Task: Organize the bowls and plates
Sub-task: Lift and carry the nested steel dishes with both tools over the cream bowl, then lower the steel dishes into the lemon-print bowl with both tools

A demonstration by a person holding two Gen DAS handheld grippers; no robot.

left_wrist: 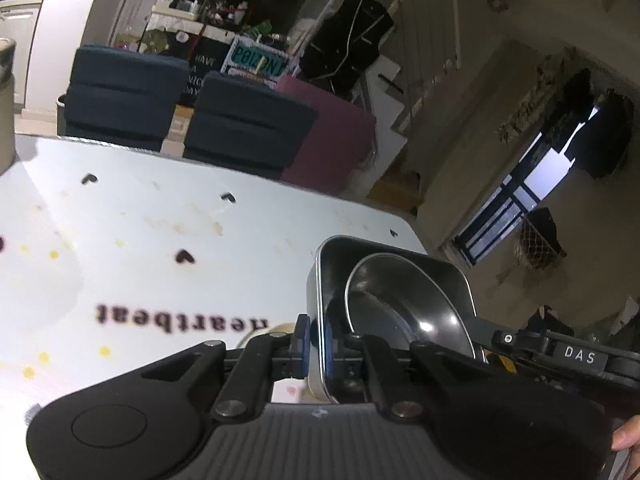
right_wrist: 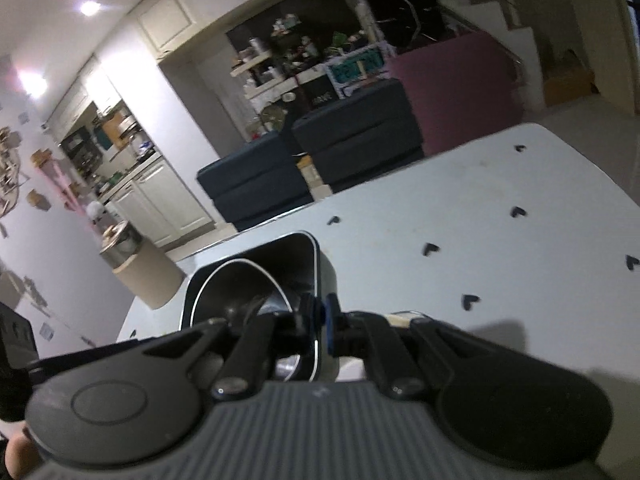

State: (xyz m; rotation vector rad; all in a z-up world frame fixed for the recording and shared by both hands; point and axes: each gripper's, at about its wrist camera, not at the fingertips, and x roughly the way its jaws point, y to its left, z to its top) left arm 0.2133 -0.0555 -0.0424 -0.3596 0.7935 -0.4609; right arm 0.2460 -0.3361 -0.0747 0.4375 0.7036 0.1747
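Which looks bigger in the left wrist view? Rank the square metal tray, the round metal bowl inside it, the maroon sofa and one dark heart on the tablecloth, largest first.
1. Square metal tray, though its nearness to the camera inflates it.
2. Round metal bowl.
3. Maroon sofa, shrunk by distance; close to the bowl, so unsure.
4. Dark heart.

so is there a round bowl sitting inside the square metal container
Yes, a round bowl sits tilted inside the square metal container that both grippers hold.
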